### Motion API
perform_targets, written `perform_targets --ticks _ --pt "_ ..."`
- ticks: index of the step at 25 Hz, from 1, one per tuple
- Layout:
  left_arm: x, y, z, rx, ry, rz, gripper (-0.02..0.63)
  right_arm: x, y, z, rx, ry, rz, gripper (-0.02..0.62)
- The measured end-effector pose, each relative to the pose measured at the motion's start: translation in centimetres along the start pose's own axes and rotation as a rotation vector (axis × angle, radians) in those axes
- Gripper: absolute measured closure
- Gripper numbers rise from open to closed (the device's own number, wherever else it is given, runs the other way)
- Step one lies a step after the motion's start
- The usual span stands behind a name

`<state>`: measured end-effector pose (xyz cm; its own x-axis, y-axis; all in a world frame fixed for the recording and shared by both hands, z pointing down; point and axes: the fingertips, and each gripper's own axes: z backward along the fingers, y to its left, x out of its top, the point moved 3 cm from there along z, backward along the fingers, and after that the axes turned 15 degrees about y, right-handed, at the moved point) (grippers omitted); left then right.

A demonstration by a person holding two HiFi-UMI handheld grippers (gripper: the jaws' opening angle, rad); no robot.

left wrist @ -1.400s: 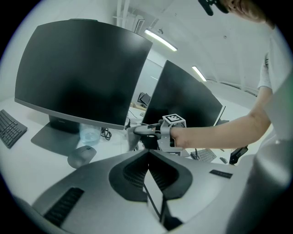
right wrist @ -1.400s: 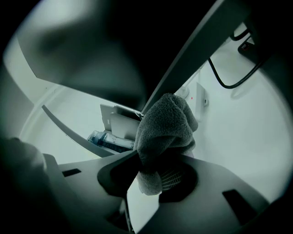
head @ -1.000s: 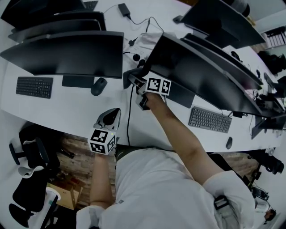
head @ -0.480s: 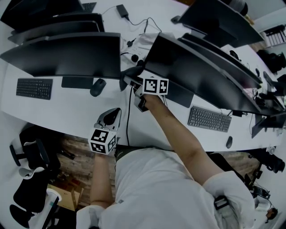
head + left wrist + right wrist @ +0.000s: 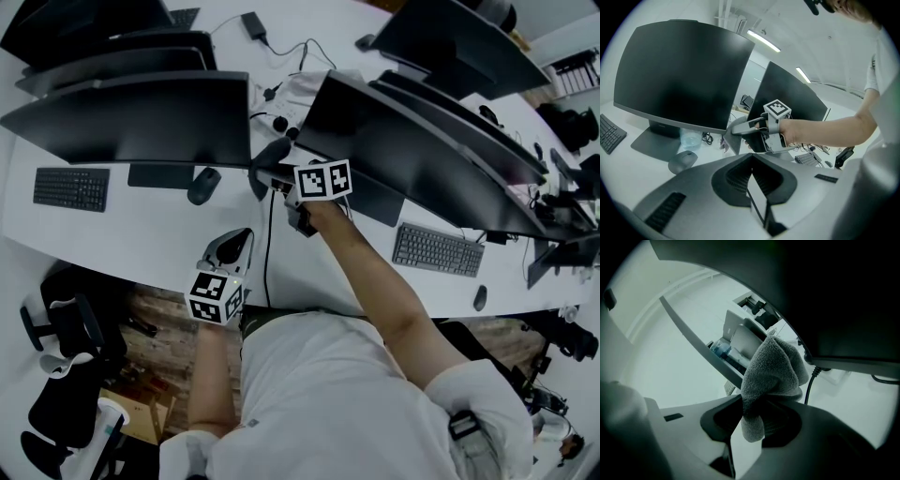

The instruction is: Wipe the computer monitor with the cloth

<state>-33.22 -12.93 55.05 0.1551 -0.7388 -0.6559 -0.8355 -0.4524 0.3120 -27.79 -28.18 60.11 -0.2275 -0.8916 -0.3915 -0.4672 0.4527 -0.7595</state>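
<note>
My right gripper (image 5: 274, 174) is shut on a grey fluffy cloth (image 5: 267, 155), which bunches up out of the jaws in the right gripper view (image 5: 772, 369). In the head view the cloth sits in the gap between two dark monitors, just off the lower left corner of the right-hand monitor (image 5: 412, 141). That monitor's dark underside (image 5: 843, 301) hangs right above the cloth; I cannot tell if they touch. The left-hand monitor (image 5: 141, 117) is beside it. My left gripper (image 5: 232, 246) is shut and empty over the desk's front edge, its jaws (image 5: 757, 197) pointing at the right gripper (image 5: 740, 131).
A mouse (image 5: 203, 185) and a keyboard (image 5: 70, 185) lie in front of the left monitor, another keyboard (image 5: 436, 250) in front of the right one. A black cable (image 5: 272, 244) runs across the white desk (image 5: 141, 234) between the grippers. More monitors stand behind.
My right gripper has slid the cloth a little left and away from me, out from under the right monitor's lower corner. The left gripper has stayed put.
</note>
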Motion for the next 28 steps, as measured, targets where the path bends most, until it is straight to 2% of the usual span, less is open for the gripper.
perform_targets --ticks 3,9,14,21,28 --pt "0.0 0.0 -0.2 -0.003 0.002 -0.002 0.609 0.1 -0.3 0.0 -0.024 0.007 0.007 0.491" --pt "0.3 0.0 -0.4 -0.009 0.002 -0.007 0.609 0.9 -1.7 0.8 -0.046 -0.031 -0.052 0.491" --pt "0.7 -0.1 -0.6 -0.013 0.001 -0.013 0.609 1.0 -2.2 1.4 -0.087 -0.033 -0.048 0.489" --pt "0.9 -0.4 -0.9 -0.023 0.004 -0.024 0.609 1.6 -1.1 1.6 -0.06 -0.017 0.005 0.489" --pt "0.6 -0.4 -0.9 -0.022 0.007 -0.028 0.609 2.5 -1.9 1.8 -0.084 -0.07 -0.052 0.489"
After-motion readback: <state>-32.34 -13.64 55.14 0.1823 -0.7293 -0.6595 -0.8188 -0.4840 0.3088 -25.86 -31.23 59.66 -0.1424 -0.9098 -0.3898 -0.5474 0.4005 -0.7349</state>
